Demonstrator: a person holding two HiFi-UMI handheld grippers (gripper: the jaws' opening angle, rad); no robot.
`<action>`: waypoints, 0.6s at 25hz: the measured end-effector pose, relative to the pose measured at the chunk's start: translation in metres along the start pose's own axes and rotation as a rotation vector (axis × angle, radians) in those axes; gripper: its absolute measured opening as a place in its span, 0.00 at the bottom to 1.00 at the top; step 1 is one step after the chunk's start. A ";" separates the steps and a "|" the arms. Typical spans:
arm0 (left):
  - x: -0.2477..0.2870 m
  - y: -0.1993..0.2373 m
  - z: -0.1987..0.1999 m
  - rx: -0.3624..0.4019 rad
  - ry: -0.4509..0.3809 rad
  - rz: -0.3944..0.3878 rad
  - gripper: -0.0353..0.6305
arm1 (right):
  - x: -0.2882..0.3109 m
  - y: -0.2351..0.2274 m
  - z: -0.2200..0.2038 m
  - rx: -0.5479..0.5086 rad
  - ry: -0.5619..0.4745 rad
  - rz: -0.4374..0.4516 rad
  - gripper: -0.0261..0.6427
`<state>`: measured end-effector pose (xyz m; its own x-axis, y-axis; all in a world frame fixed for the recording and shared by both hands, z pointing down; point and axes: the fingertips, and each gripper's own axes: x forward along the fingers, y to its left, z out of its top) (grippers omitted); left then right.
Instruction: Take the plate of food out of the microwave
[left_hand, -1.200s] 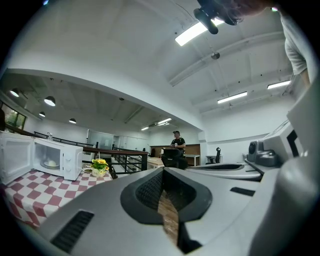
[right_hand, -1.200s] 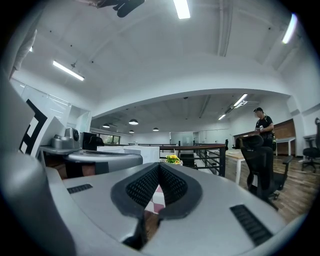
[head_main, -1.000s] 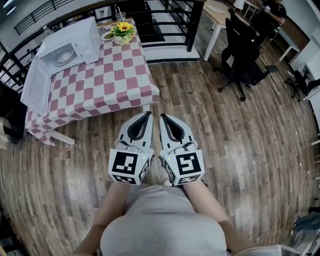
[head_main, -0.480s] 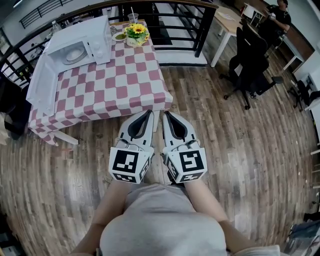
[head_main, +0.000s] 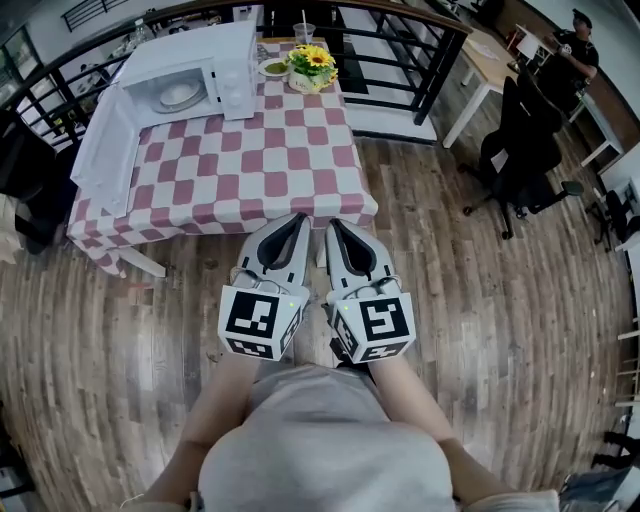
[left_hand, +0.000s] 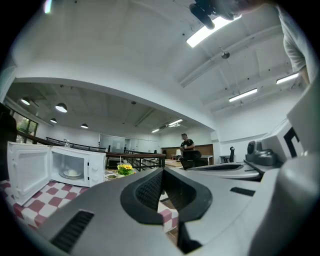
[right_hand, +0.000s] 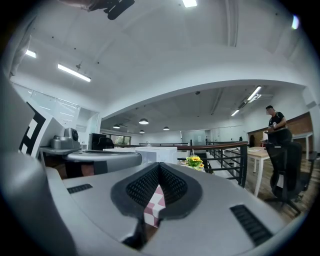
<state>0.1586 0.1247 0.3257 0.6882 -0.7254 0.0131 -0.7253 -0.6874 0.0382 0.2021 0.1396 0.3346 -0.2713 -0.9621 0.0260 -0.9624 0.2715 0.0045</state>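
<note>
**Plate of food.** Upper left of the head view, lying on the floor of the microwave cavity. It is pale and round, and its contents are too small to identify. It also shows at the left edge of the left gripper view, past the open door.

**Microwave.** White, at the far left corner of the table, which wears a pink-and-white checked cloth. The door is swung out to the left and overhangs the table's left edge. The cavity mouth is unobstructed.

**Left gripper.** Centre of the frame, tips at the near table edge. The jaws are pressed together with nothing between them.

**Right gripper.** Just beside the left and parallel to it. Its jaws are likewise closed and empty; only checked cloth shows through the gap behind the pads.

**Sundries.** A small dish of green food sits just right of the microwave, and a flower pot with sunflowers beside that. An office chair stands at the right, well apart.

**Step in hand (judged).** This is the approach. Both grippers are well apart from the plate, with the whole table between.

**Handling notes (judged).**
- Move toward the upper left and face the cavity squarely, staying right of the open door.
- Spread the jaws of the working gripper before entering, not inside the cavity.
- Take the plate by its near rim, one pad above and one below.
- Lift only enough to clear the cavity lip, and draw straight out.
- Keep the plate level throughout so the food does not slide.
- The other gripper may steady the far rim once the plate is outside.
- Set-down space looks ample on the bare cloth in front of the microwave, short of the dish and flower pot.
</note>
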 end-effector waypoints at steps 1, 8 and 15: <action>-0.002 0.007 0.001 0.001 0.000 0.007 0.06 | 0.005 0.005 0.000 0.000 -0.002 0.007 0.08; -0.015 0.050 -0.001 0.013 0.015 0.038 0.06 | 0.039 0.042 0.000 0.001 -0.003 0.061 0.08; -0.032 0.097 0.000 0.016 0.023 0.064 0.06 | 0.080 0.081 0.002 0.002 0.005 0.098 0.08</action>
<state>0.0665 0.0811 0.3292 0.6402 -0.7673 0.0378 -0.7681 -0.6399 0.0204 0.1023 0.0849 0.3354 -0.3638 -0.9310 0.0312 -0.9314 0.3639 -0.0001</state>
